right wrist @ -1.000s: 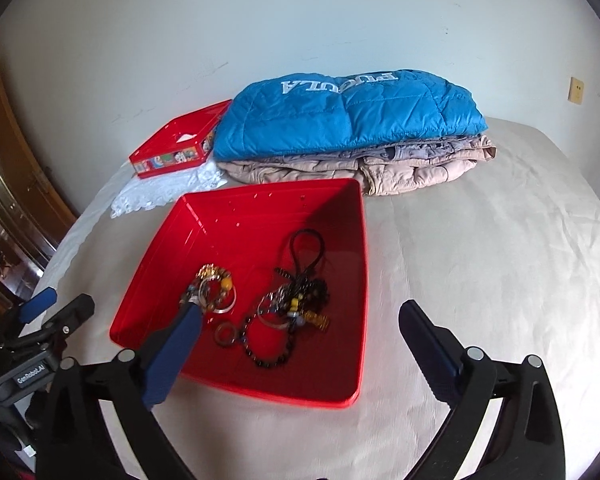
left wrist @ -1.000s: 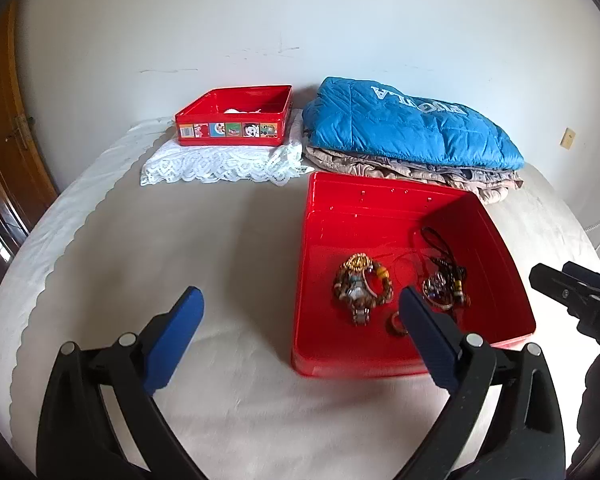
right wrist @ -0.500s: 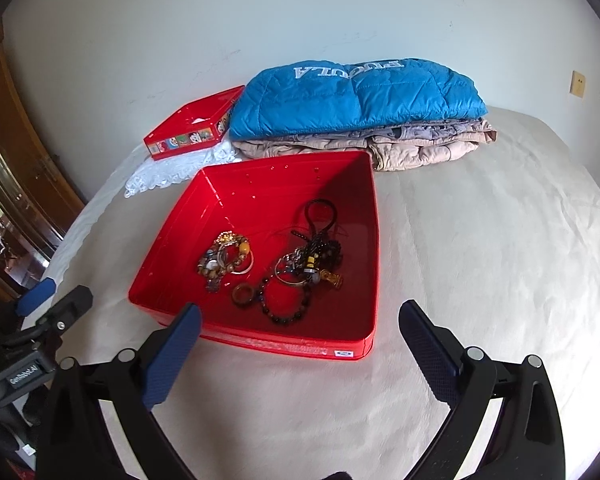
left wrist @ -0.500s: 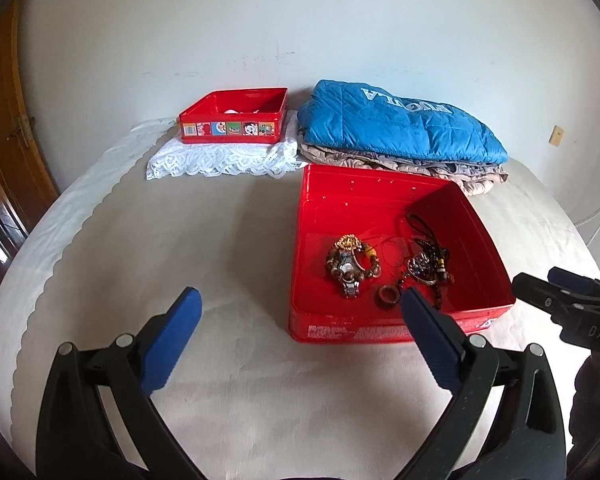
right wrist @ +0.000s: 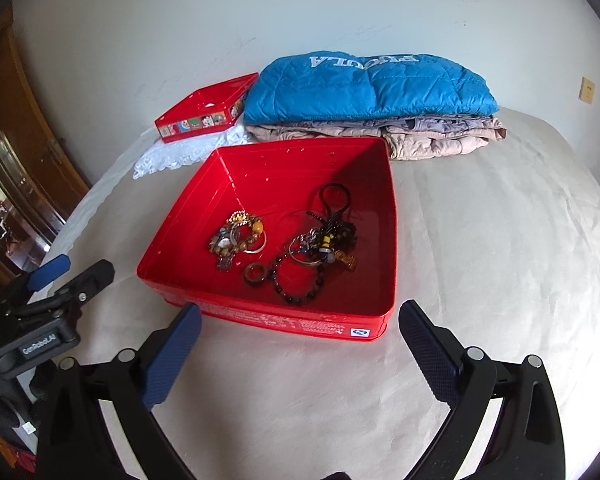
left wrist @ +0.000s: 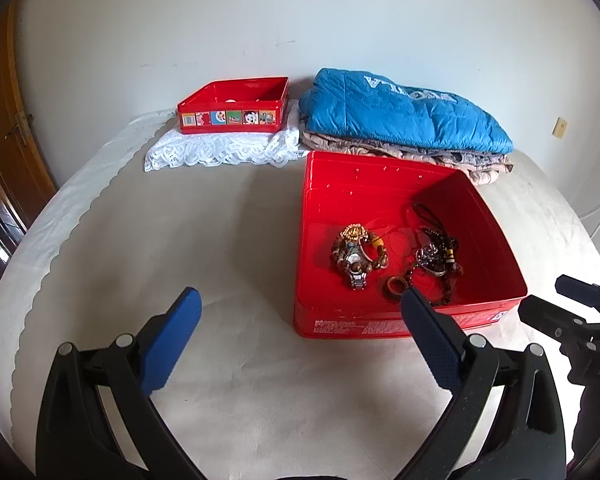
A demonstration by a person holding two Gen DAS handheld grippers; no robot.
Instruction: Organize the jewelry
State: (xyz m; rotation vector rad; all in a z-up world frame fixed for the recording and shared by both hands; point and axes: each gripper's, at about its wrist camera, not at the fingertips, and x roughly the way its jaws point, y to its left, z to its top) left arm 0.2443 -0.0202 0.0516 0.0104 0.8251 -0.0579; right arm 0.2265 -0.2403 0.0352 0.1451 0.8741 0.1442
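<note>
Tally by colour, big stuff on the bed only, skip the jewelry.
Red: 2, near tin, far tin
Blue: 1, jacket
White: 1, lace cloth
Beige: 1, folded clothes
Total: 5

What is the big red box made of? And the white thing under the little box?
Big red box: probably glossy painted tin, since its walls are thin and shiny, though hard plastic is possible. The white cloth under the small box looks like lace, with holes and a scalloped edge.
</note>
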